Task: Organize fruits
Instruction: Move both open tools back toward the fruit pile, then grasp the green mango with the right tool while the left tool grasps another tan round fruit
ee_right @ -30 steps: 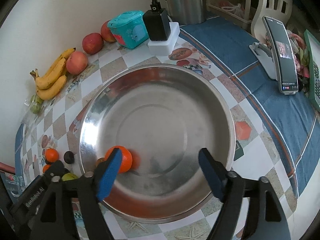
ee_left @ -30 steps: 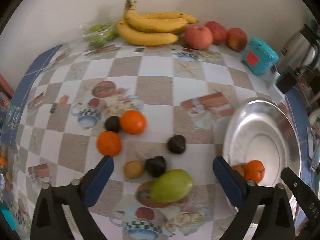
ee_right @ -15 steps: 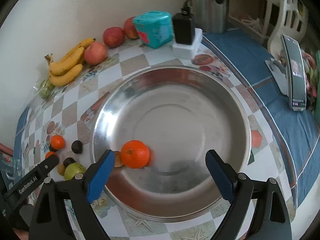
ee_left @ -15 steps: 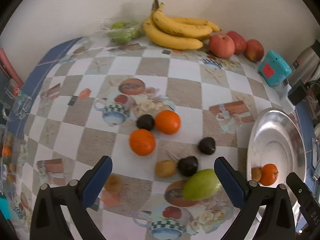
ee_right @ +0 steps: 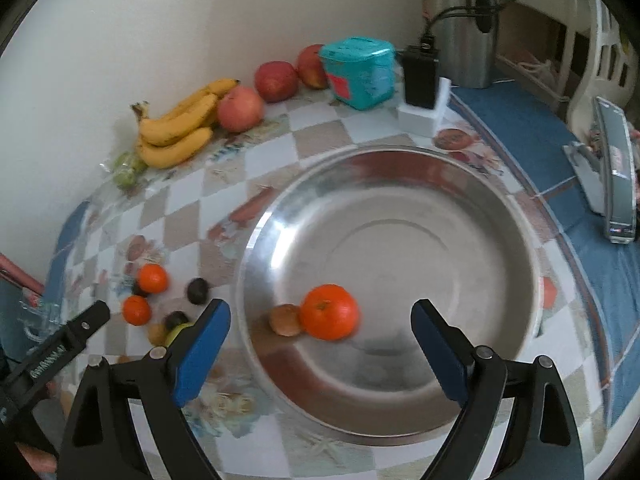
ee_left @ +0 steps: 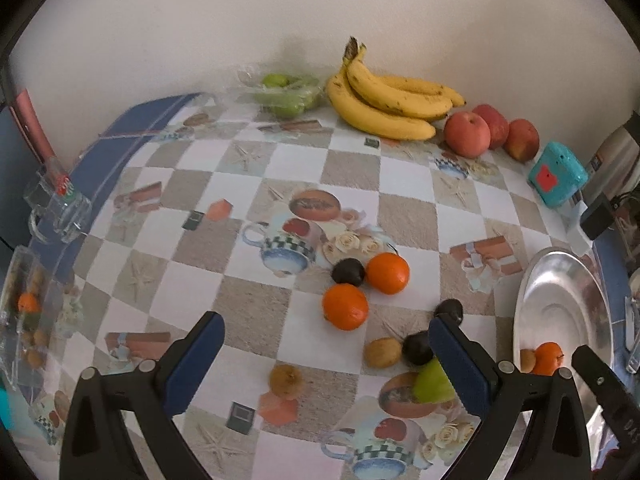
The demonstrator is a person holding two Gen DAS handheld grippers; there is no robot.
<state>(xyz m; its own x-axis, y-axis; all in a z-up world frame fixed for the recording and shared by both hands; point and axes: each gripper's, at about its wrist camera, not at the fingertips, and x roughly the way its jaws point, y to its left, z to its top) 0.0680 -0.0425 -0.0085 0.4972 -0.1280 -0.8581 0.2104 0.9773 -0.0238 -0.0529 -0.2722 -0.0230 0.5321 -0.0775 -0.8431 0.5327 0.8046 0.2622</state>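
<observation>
Left gripper (ee_left: 325,354): spread wide and holding nothing, above the checked bench (ee_left: 248,312).
Glass mug (ee_left: 56,208): at the bench's far left edge, on the blue border.
Bagged green fruit (ee_left: 289,94): at the back wall, just left of the bananas.
Bananas (ee_left: 386,102): one bunch against the wall.
Apples (ee_left: 486,132): three in a row, right of the bananas.
Loose oranges (ee_left: 345,306): two on the bench, the further one touching a dark plum (ee_left: 348,271).
Small brown fruits (ee_left: 286,380): one alone near the front; another touching a second dark plum (ee_left: 417,347).
Green mango (ee_left: 430,380): partly hidden behind the left gripper's right finger.
Teal box (ee_right: 360,72): by the wall, beside the charger block (ee_right: 420,96).
Steel bowl (ee_right: 400,184): at the bench's right side, holding one orange (ee_right: 329,312) touching a small brown fruit (ee_right: 285,319).
Right gripper (ee_right: 320,344): released and holding nothing, over the bowl's near side.
Phone on stand (ee_right: 614,176): far right, on blue cloth.
</observation>
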